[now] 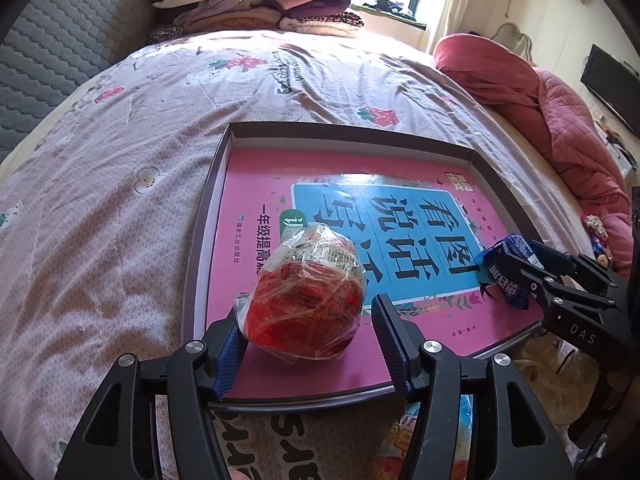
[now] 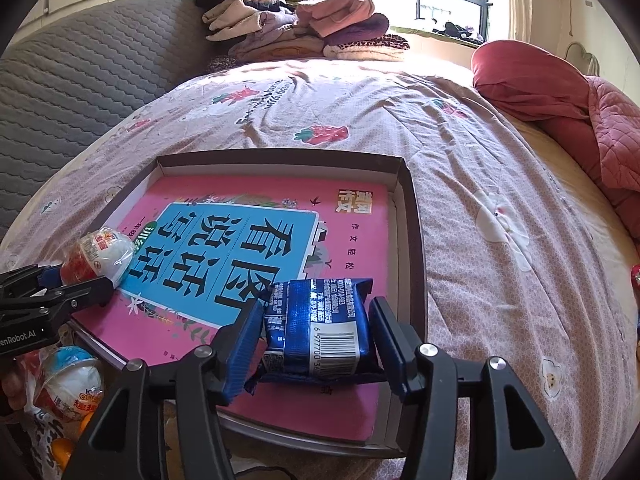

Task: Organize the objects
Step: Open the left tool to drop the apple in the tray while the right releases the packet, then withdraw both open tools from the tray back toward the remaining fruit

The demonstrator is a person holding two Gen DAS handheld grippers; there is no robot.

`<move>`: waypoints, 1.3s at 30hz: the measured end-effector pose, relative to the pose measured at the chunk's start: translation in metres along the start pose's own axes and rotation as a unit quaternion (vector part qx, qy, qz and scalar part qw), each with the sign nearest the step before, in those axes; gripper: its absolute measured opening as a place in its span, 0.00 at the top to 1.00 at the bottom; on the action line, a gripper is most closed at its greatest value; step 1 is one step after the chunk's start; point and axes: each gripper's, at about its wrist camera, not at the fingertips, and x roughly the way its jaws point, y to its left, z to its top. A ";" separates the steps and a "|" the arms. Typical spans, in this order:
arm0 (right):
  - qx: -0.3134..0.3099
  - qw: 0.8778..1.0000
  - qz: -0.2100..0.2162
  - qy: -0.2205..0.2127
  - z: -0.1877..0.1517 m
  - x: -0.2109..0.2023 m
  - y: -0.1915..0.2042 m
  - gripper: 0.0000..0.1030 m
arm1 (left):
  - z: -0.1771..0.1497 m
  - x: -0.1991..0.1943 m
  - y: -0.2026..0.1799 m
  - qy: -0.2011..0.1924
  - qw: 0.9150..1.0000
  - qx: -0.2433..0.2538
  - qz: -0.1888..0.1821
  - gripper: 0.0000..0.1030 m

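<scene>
A bed (image 1: 120,208) with a pink strawberry-print cover fills both views, with folded clothes (image 1: 264,0) piled at its far end, toward twelve o'clock. On the cover lies a shallow dark-rimmed tray (image 1: 204,216), its floor almost covered by a pink book (image 1: 248,280) with a blue title panel.

The left gripper (image 1: 308,332) hovers at the tray's six o'clock edge. Its jaws stand apart around a red-and-white wrapped egg-shaped treat (image 1: 310,296); the left pad appears to touch the wrapper, the right pad stands clear. The egg seems to rest on the book.

At about four o'clock on the tray, the right gripper (image 2: 314,344) brackets a blue snack packet (image 2: 320,328) lying on the book, barcode up. Whether the pads press it cannot be told.

Beyond the tray, at seven o'clock in the right wrist view, another wrapped egg (image 2: 68,376) sits among loose snacks.

Judging from this, the tidying is partly done: two items are at the tray, and at least one egg is left outside.
</scene>
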 end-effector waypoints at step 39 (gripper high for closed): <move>-0.022 0.995 0.026 -0.089 0.017 -0.081 0.025 0.42 | 0.005 -0.073 -0.024 -0.068 0.997 0.019 -0.011 0.30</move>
